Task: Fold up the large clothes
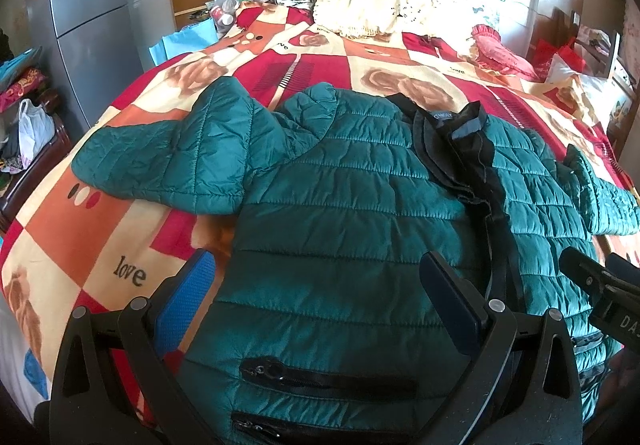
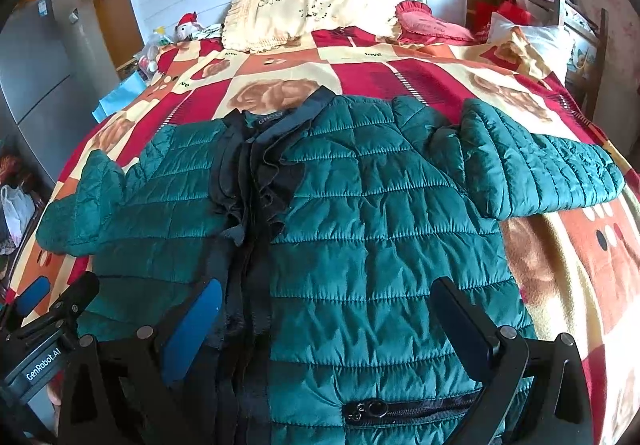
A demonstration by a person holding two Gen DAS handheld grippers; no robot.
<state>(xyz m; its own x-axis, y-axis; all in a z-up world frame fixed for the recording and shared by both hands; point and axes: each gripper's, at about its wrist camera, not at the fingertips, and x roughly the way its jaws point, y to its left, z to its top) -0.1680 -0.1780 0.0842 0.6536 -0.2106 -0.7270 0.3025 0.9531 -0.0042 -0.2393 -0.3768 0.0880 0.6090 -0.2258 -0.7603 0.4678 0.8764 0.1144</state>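
Jacket [image 1: 360,205] is lying front-up and spread across the bedspread [image 1: 100,229], sleeves out sideways, ready for folding. Left gripper [image 1: 316,285] is hovering above its left panel, right gripper [image 2: 324,315] above its right, both wide apart, empty. Hem is falling below both views.

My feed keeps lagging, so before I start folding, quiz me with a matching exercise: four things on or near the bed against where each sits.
Things:
1. green puffer jacket
2. cream ruffled pillow
3. pink ruffled cushion
4. stuffed toy

Places:
A. far left corner of the bed, beside the clutter
B. spread front-up on the near part of the bed, sleeves out to both sides
C. middle of the head of the bed, below the red banner
D. head of the bed, just right of the cream one

Pairs: 1-B, 2-C, 3-D, 4-A. Both tongs stand open over the jacket's hem.
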